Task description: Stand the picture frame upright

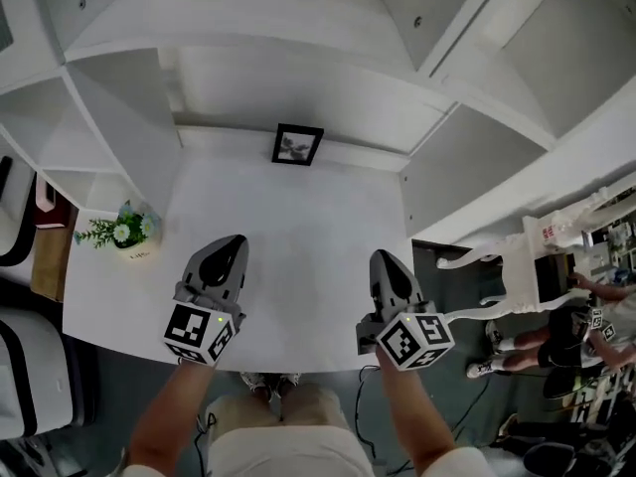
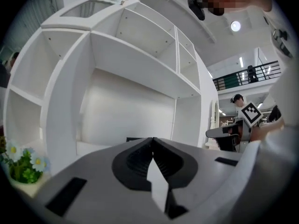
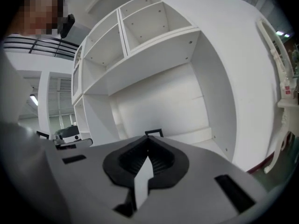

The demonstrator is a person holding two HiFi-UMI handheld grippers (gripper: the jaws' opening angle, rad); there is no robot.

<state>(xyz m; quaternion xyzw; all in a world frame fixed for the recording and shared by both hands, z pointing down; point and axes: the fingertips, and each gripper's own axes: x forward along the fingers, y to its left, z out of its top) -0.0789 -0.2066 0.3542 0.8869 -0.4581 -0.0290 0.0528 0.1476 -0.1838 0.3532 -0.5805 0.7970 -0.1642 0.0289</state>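
Note:
A small black picture frame [image 1: 298, 145] is at the back of the white desk [image 1: 298, 256], by the shelf unit's rear wall; it looks upright. Its top edge peeks over the jaws in the right gripper view [image 3: 154, 133], and only a dark sliver of the picture frame [image 2: 134, 138] shows in the left gripper view. My left gripper [image 1: 235, 241] [image 2: 152, 139] hovers over the desk's front left, shut and holding nothing. My right gripper [image 1: 384, 258] [image 3: 148, 138] hovers over the front right, also shut and holding nothing. Both are well short of the frame.
A potted plant with white flowers [image 1: 124, 232] [image 2: 23, 164] stands at the desk's left edge. White shelf compartments [image 1: 298, 28] rise behind and beside the desk. A white chair [image 1: 517, 266] and a seated person [image 1: 586, 316] are off to the right.

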